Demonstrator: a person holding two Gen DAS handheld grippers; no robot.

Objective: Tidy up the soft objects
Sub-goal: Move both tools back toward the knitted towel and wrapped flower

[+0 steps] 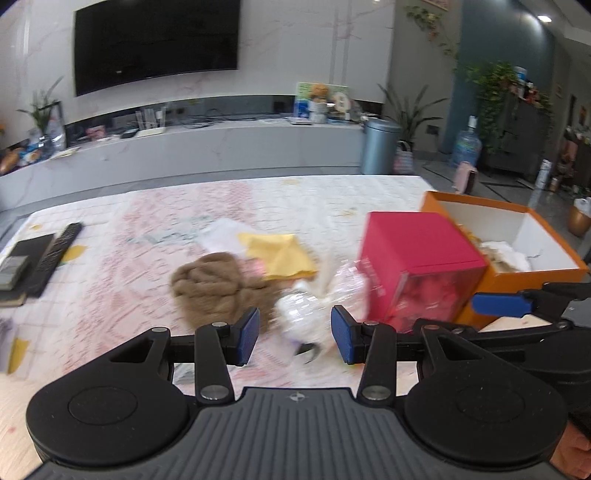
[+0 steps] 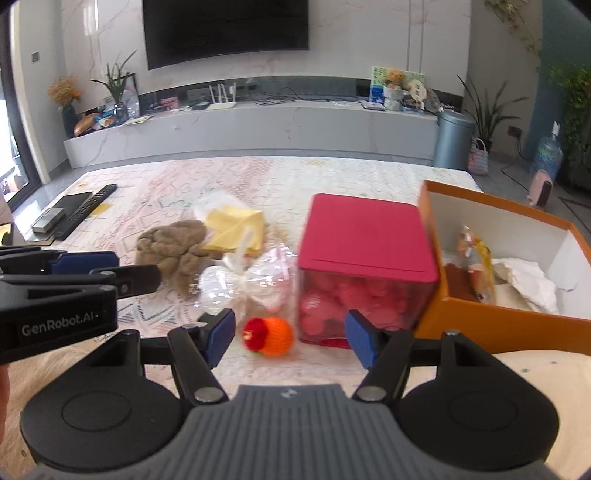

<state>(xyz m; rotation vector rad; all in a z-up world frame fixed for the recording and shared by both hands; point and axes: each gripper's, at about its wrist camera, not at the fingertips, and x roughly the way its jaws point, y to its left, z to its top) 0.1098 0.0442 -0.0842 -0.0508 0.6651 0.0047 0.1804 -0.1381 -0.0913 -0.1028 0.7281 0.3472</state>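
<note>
We are holding the left gripper (image 1: 295, 338) with jaws apart over a clear plastic bag (image 1: 317, 299), lying between brown fabric (image 1: 218, 284) and a red box (image 1: 413, 266).

wall television (image 2: 225, 29), grey bin (image 2: 453, 140), remote (image 2: 86, 210) beside notebook (image 2: 64, 212)

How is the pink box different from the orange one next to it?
The pink box is closed by a solid lid; the orange box is open, showing white inner walls. The pink box has a see-through front with pink shapes inside; the orange box has opaque sides and holds white stuffing and a small bagged toy. The pink box looks cube-like and taller, the orange box wider and lower. Both stand side by side on the patterned cloth.
</note>
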